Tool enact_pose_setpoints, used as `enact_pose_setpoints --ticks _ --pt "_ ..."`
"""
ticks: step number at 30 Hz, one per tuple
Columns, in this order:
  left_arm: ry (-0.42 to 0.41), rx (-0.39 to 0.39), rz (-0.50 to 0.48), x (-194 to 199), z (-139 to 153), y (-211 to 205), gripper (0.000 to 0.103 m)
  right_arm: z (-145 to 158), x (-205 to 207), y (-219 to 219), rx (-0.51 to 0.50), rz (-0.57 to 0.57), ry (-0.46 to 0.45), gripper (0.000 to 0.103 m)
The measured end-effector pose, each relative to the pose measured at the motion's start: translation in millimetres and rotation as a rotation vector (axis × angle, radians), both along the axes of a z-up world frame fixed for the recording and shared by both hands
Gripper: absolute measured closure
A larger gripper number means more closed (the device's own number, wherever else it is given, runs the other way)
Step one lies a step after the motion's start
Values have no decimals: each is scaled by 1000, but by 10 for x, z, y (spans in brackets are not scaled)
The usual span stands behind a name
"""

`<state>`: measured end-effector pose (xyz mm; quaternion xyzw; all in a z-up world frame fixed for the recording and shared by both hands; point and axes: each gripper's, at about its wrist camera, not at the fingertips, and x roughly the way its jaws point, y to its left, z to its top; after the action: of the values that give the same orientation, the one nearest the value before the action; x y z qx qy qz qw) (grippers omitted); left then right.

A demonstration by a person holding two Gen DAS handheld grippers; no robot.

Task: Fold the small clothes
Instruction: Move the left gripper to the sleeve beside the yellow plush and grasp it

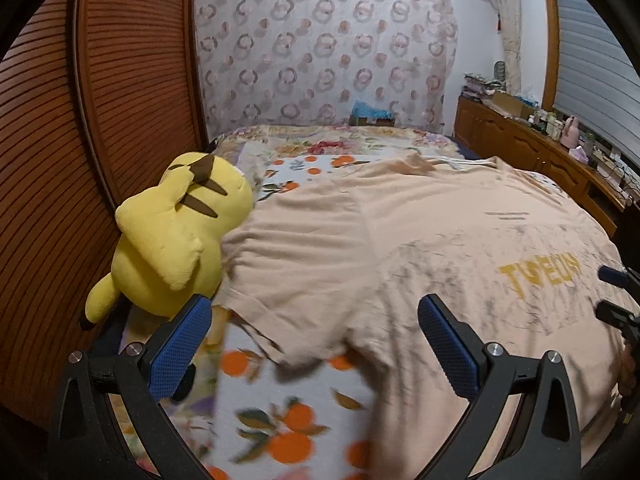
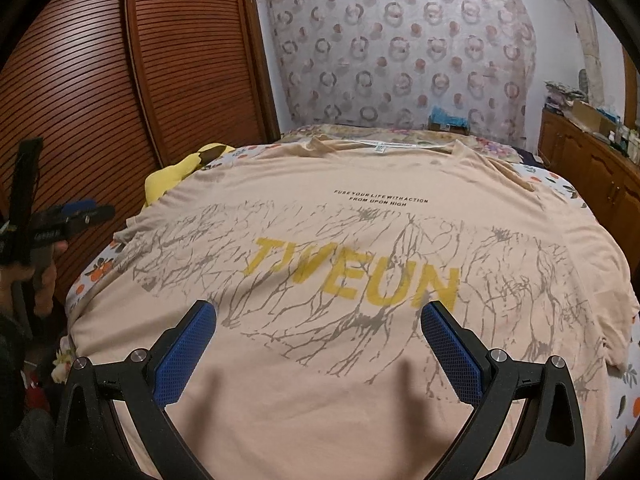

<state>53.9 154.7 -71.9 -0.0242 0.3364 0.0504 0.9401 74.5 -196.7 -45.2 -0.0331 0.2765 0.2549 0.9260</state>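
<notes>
Peach T-shirt (image 2: 360, 240) lying flat on bed (image 1: 280, 412), print up. Left claw (image 1: 314, 344) gaping wide over its blurred sleeve, probably not touching. Right claw (image 2: 318, 348) also wide, holding nothing. Pikachu plush (image 1: 172, 236) touching sleeve.

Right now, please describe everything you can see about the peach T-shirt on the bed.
The peach T-shirt lies spread flat, print side up, on the floral bedsheet, collar toward the far wall. It looks like soft, thin cotton. It bears small black text, a grey branch-like pattern and the yellow word TVEUN. One sleeve reaches the yellow plush toy and seems to touch it. The left gripper and right gripper are both open above it, gripping nothing.
</notes>
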Motion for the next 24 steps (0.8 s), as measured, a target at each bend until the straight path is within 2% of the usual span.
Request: enact_pose_setpoints --ticks 3,7,9,12,14,15,19,22,24 --pt "33 -16 23 155 -5 189 0 24 12 10 9 5 -13 1" --pt "56 -56 6 338 -27 389 1 48 -15 -5 13 20 -39 1" --pt "84 -101 -17 430 -94 459 8 44 -4 0 12 15 -45 1" --pt "150 -176 -27 552 -237 552 26 32 -10 31 23 21 -42 1" --pt "181 -194 -21 622 -325 592 37 19 15 68 -3 19 -57 1" --pt "198 -194 -10 651 -358 609 39 11 30 80 -9 19 -58 1" --pt "241 -216 15 745 -484 712 60 -55 142 127 -12 22 -18 1" --pt "245 -214 -8 761 -499 704 65 -65 140 133 -7 22 -12 1" --pt "248 -190 -6 768 -477 717 73 -81 152 139 -2 23 0 1"
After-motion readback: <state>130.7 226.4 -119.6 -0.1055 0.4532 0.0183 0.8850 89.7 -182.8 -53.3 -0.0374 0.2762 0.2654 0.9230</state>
